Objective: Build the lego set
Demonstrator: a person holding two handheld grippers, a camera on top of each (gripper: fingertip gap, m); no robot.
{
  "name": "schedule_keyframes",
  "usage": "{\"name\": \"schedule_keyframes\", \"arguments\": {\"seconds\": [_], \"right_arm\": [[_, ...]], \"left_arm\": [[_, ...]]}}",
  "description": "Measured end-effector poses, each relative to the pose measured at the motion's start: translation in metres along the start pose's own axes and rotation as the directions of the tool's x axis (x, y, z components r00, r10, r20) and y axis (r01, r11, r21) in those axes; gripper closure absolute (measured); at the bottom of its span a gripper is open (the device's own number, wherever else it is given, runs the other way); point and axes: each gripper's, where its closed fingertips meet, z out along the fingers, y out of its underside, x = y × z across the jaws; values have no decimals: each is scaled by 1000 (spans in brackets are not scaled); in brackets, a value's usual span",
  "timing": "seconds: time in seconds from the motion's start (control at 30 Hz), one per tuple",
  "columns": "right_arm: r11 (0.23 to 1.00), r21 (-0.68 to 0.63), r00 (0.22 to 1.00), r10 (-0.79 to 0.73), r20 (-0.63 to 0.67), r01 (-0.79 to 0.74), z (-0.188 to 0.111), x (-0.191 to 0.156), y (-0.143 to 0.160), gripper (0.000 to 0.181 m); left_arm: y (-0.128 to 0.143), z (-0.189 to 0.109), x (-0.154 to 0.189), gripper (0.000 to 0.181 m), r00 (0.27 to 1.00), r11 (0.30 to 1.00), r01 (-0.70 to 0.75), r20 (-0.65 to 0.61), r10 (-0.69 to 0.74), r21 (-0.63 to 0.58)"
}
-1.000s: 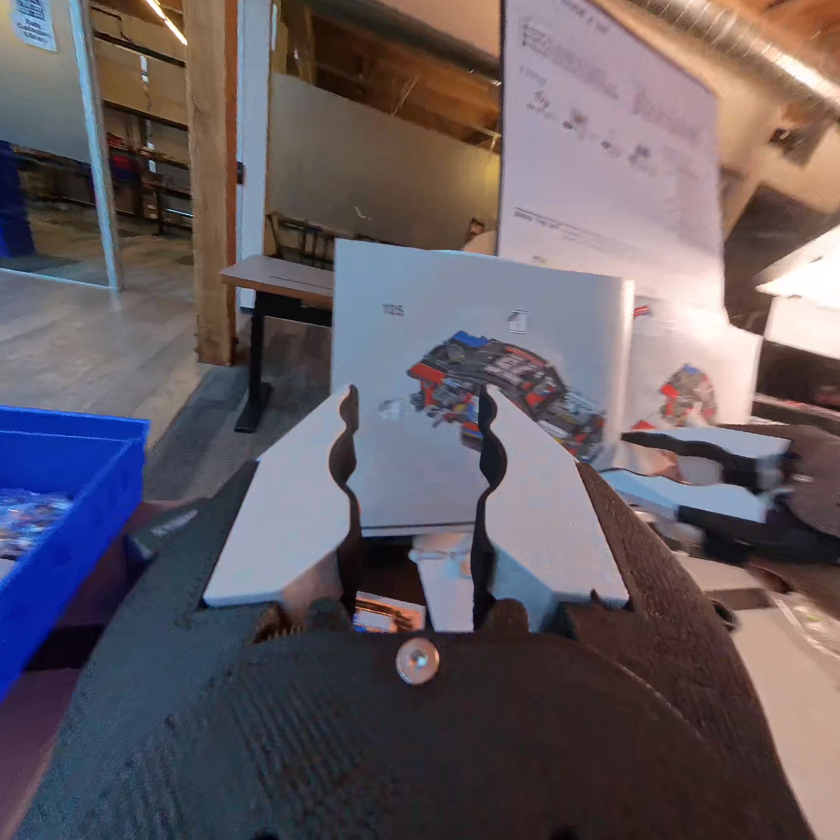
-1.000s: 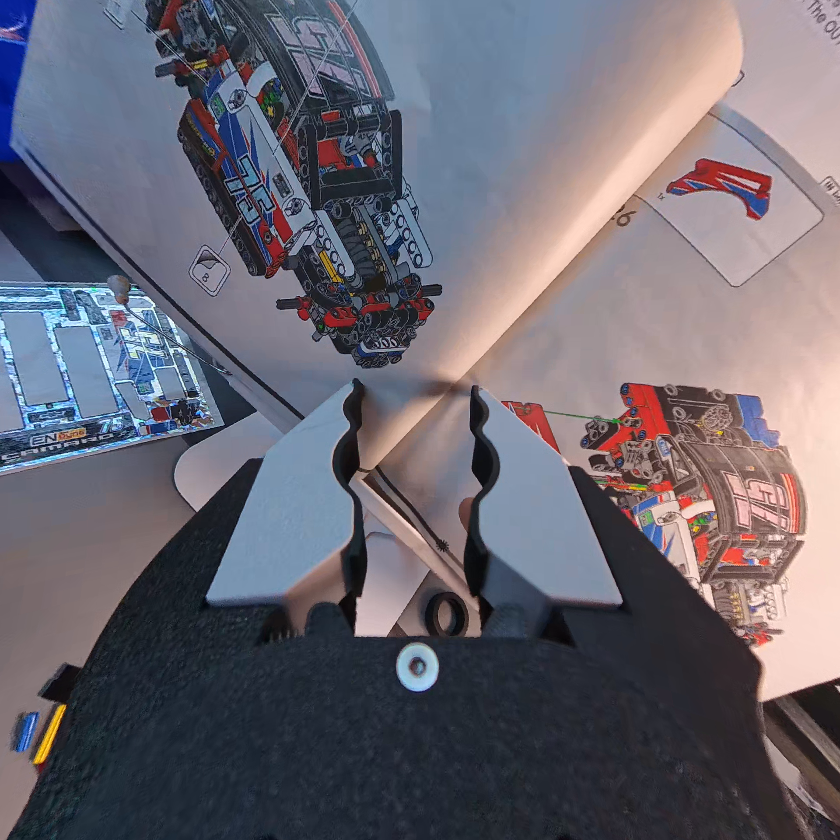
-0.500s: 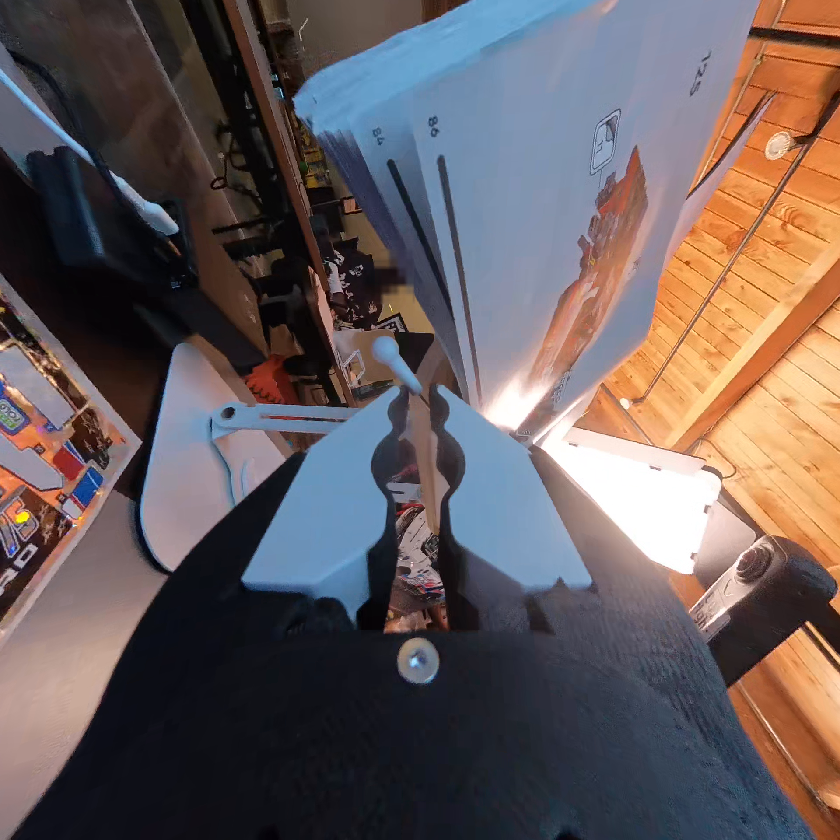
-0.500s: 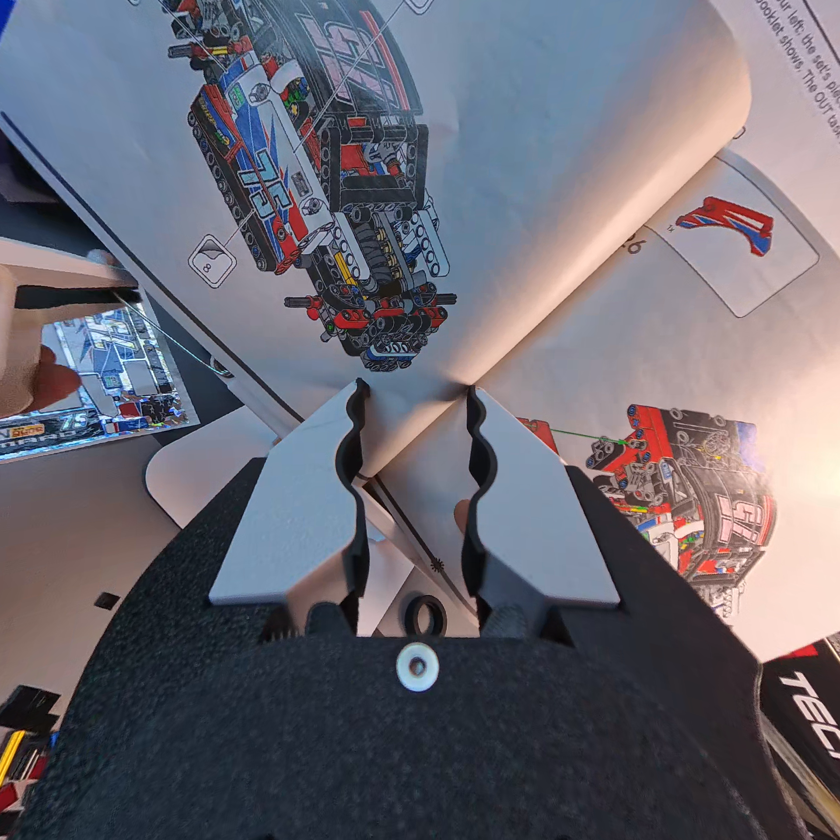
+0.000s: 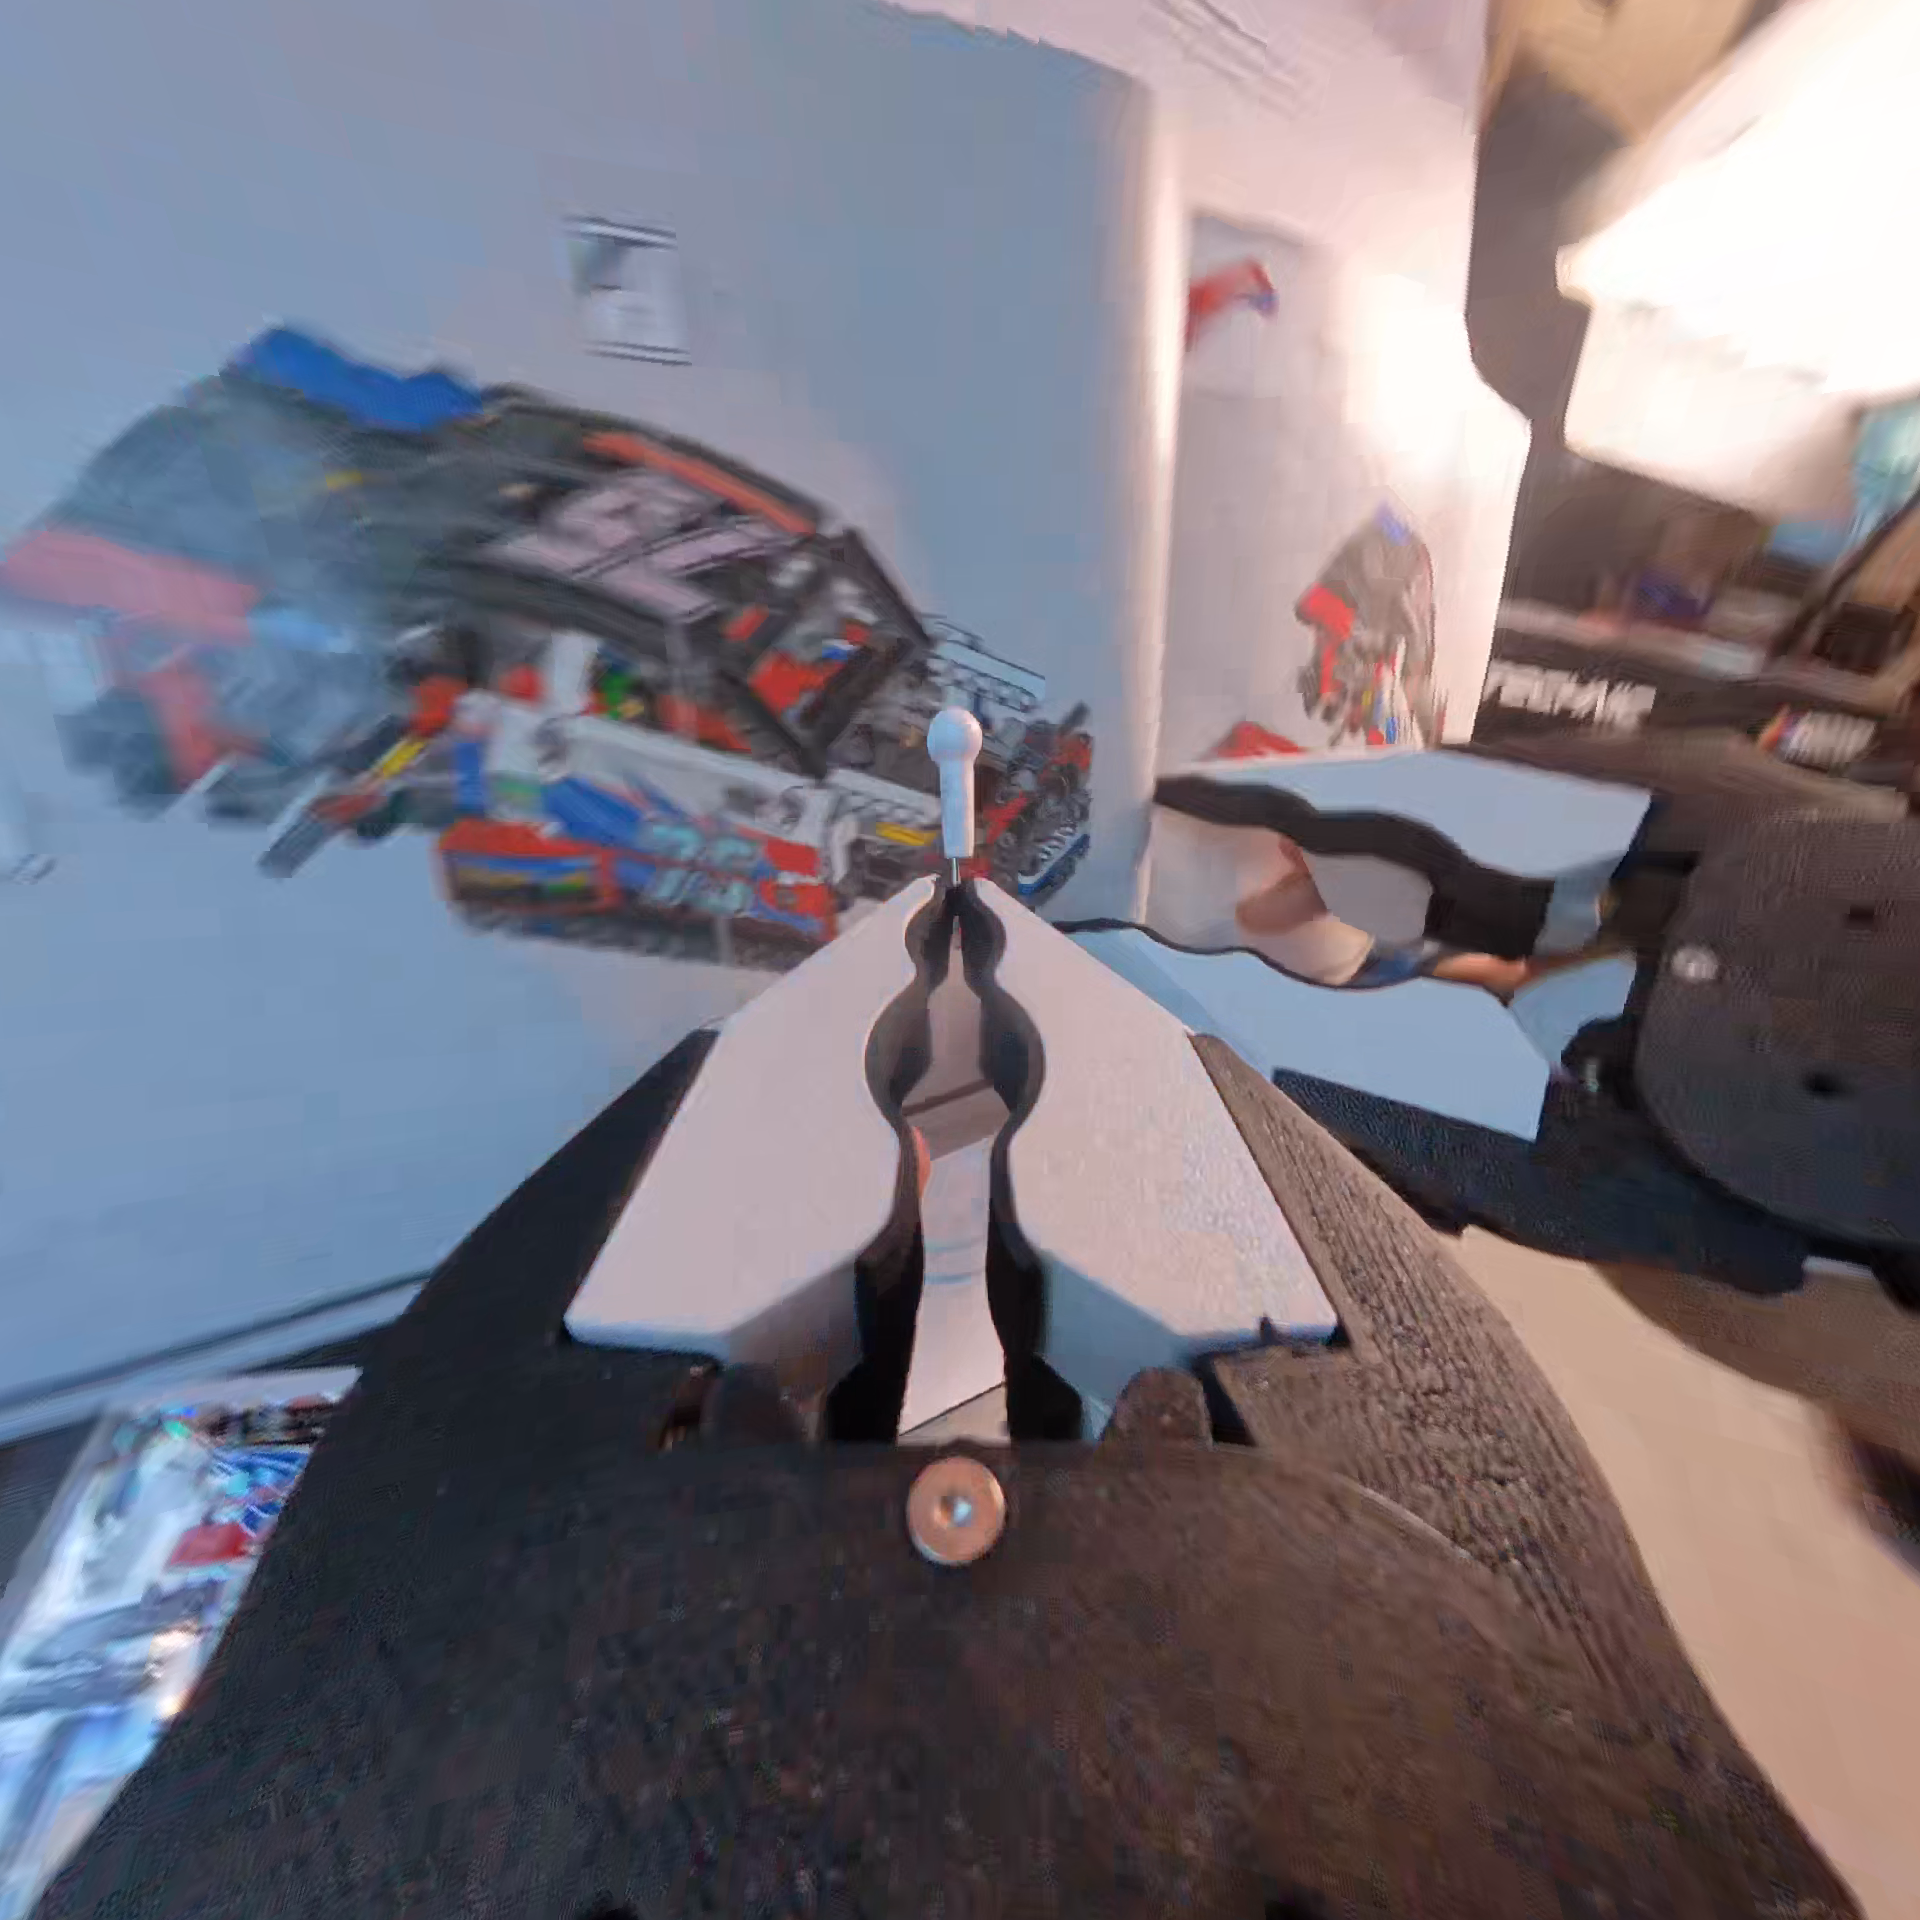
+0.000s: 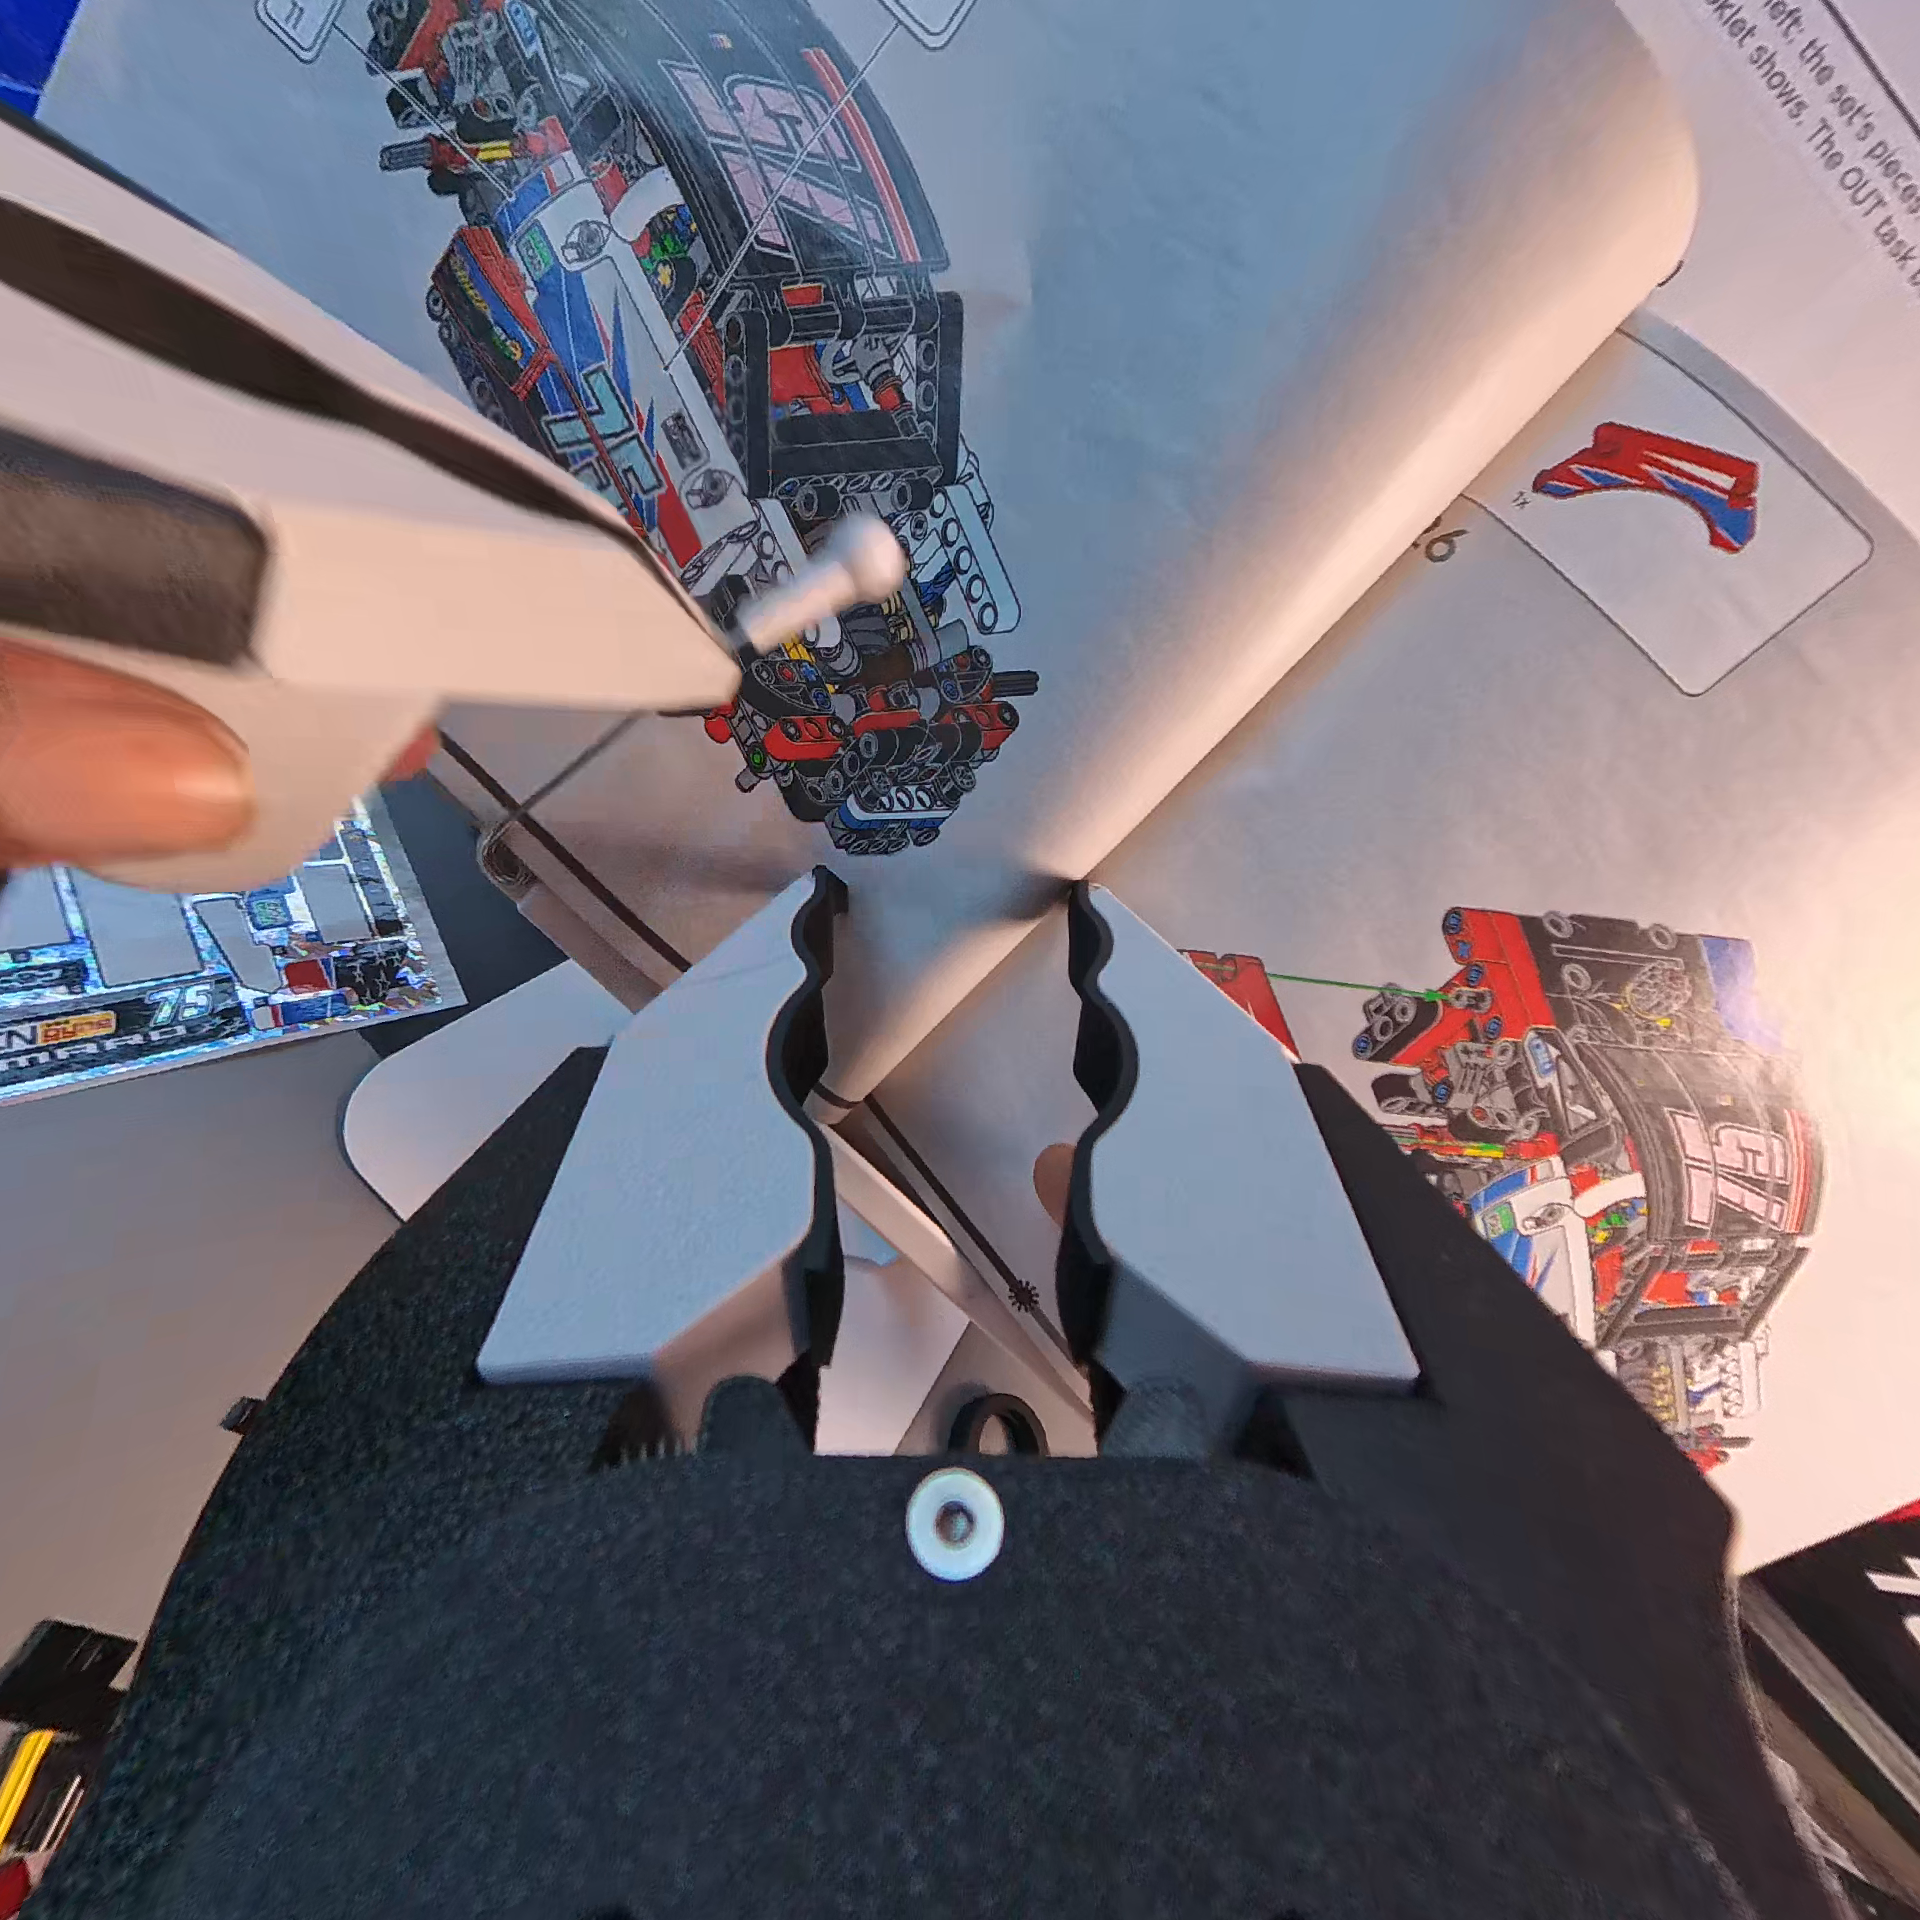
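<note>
Far left, right wrist view: a glittering sticker sheet point(image 6: 208, 997) lies flat on the pale tabletop point(image 6: 156, 1299), partly under the open instruction booklet point(image 6: 1247, 312). Above it, the left tool point(image 6: 727, 634) reaches in from the left edge, with a person's fingertip point(image 6: 114, 769) showing beneath it. Its jaws are clenched on the thin stem of a small white pin with a ball-shaped head point(image 6: 821, 587), which is held in front of the printed car drawing on the raised left page.

Left wrist view: the left tool point(image 5: 954, 904) pinches the same white pin point(image 5: 954, 779) at its very tips, with the ball end pointing away from the camera toward the blurred car drawing.

Centre, right wrist view: the right tool point(image 6: 951, 904) is released, its jaws set apart on either side of the booklet's fold, where the curled page meets the flat one. Whether they touch the paper cannot be told.

Right: the flat page shows a second car drawing point(image 6: 1590, 1143) and, above it, a boxed red and blue part point(image 6: 1662, 483).
</note>
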Motion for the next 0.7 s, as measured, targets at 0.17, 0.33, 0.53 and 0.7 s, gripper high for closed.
{"name": "schedule_keyframes", "arguments": {"seconds": [0.17, 0.33, 0.53, 0.7], "right_arm": [[999, 42, 998, 24, 57, -26, -1, 1, 2, 138], [998, 64, 997, -12, 79, 6, -4, -2, 3, 137], [996, 87, 987, 14, 160, -28, -15, -6, 8, 129], [926, 227, 951, 273, 144, -301, -69, 22, 46, 133]], "left_arm": [[19, 15, 25, 181, 848, 844, -529, -38, 528, -91], [24, 10, 29, 181, 815, 820, -569, -167, 554, -60], [24, 11, 30, 175, 787, 775, -612, -209, 580, -155], [-3, 0, 76, 161, 778, 799, -601, -238, 582, -13]]}}
